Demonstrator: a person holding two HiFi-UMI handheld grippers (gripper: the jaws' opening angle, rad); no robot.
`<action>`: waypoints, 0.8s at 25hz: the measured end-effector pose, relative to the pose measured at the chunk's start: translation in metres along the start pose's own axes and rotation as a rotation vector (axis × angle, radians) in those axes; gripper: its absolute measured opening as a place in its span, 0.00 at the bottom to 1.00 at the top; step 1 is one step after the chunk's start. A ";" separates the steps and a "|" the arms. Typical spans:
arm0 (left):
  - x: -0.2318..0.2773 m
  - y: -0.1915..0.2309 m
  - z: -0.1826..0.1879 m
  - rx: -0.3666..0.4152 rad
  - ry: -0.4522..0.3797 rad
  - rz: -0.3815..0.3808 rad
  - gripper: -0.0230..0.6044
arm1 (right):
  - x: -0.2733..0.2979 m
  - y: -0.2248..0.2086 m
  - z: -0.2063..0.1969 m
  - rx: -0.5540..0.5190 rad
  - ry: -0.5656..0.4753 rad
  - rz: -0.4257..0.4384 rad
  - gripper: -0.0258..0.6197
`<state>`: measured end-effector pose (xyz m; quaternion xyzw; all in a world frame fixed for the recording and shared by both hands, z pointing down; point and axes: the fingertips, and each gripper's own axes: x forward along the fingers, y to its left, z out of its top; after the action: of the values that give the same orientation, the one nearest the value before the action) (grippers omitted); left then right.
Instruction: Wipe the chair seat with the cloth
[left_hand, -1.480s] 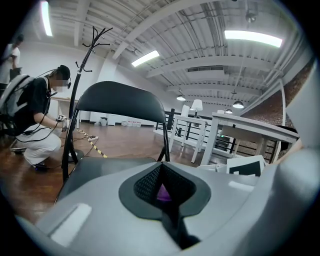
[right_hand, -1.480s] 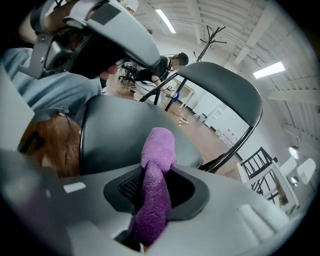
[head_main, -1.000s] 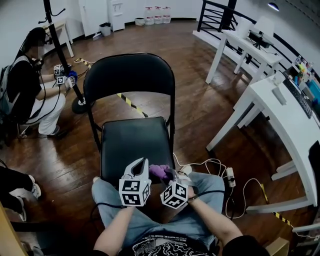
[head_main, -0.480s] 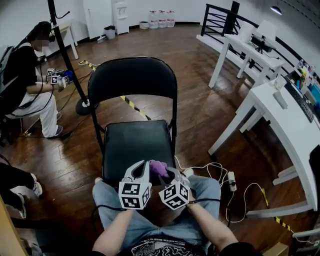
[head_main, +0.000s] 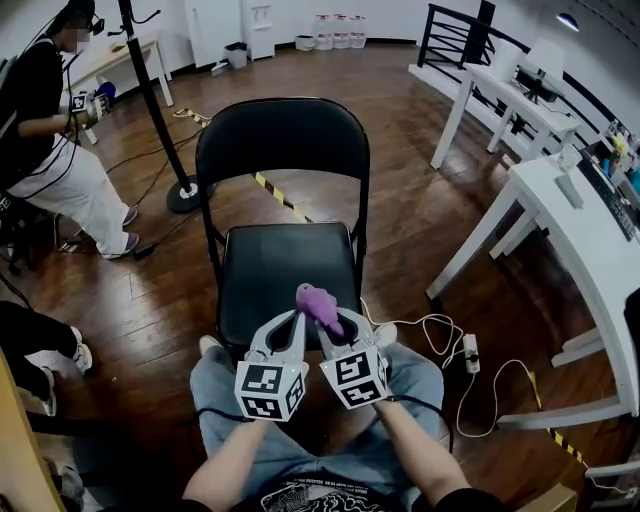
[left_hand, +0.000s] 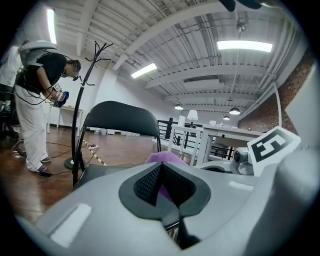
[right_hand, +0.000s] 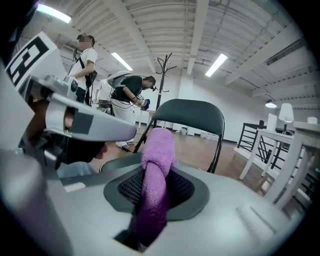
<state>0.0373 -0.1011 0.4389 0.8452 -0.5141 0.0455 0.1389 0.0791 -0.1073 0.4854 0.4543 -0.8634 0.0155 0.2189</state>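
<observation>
Head view steeply down, low views share chair (head_main: 283, 150)

Cloth (head_main: 318, 305): purple, fuzzy, bunched into a thick roll and pinched between the fingers of the right gripper (head_main: 330, 322), with its free end poking out past the tips. It sits over the front edge of the chair seat (head_main: 285, 270); can't tell if it touches. Seat: black, padded, squarish, level, on a black folding chair (head_main: 283, 140) facing the person.

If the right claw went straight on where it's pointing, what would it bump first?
Probably the chair's backrest. The right claw, shut on the cloth, points over the seat toward it, though the cloth might brush the seat first.
</observation>
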 end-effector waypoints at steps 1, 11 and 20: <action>-0.006 -0.002 -0.001 0.001 0.000 0.000 0.04 | -0.006 0.004 0.004 0.014 -0.013 0.000 0.18; -0.077 -0.010 0.004 0.018 -0.049 0.002 0.04 | -0.059 0.051 0.054 0.199 -0.186 0.019 0.18; -0.139 -0.011 0.011 0.018 -0.095 0.011 0.04 | -0.088 0.103 0.072 0.275 -0.251 0.049 0.17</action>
<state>-0.0188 0.0196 0.3956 0.8448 -0.5242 0.0106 0.1066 0.0143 0.0054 0.4035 0.4573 -0.8844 0.0818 0.0450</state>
